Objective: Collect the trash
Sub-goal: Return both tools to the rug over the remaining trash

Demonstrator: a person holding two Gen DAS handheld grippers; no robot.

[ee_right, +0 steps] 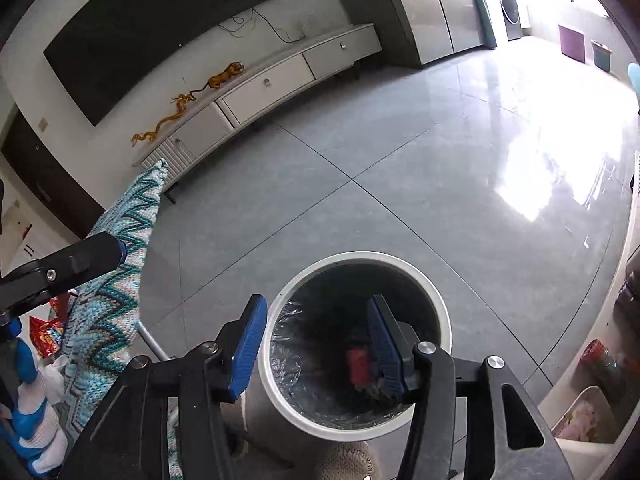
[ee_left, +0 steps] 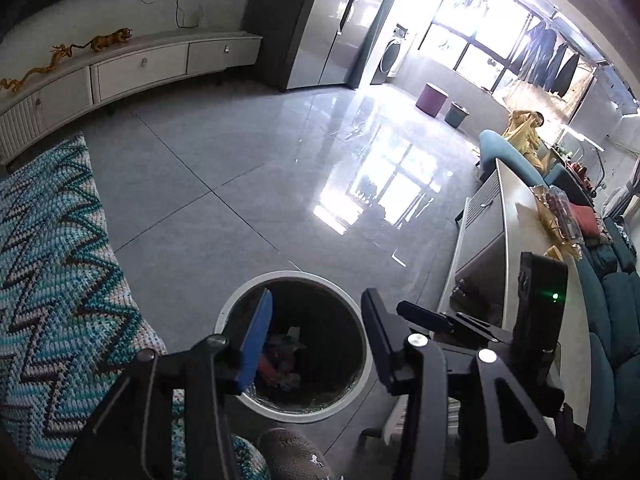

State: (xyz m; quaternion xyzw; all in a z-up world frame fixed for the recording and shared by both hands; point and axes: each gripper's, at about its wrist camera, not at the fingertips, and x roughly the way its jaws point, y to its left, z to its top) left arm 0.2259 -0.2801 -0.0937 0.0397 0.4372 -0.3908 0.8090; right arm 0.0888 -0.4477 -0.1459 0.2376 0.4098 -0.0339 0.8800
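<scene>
A round bin with a white rim (ee_left: pixel 280 274) and a dark plastic liner stands on the grey tile floor, right below both grippers. Colourful wrappers (ee_left: pixel 280 356) lie at its bottom. In the right wrist view the same bin's rim (ee_right: pixel 360 258) shows, with a red piece of trash (ee_right: pixel 357 366) inside next to the right pad. My left gripper (ee_left: pixel 316 336) hangs over the bin mouth, open, with nothing between its blue pads. My right gripper (ee_right: pixel 316 344) is also open and empty above the bin. The two grippers are side by side.
A crocheted zigzag cover (ee_left: pixel 52 260) drapes over furniture at the left. A low table (ee_left: pixel 532 248) with wrappers and a teal sofa (ee_left: pixel 616 320) stand at the right. A knitted slipper (ee_left: pixel 292 456) is just before the bin. A red snack packet (ee_right: pixel 46 332) lies at far left.
</scene>
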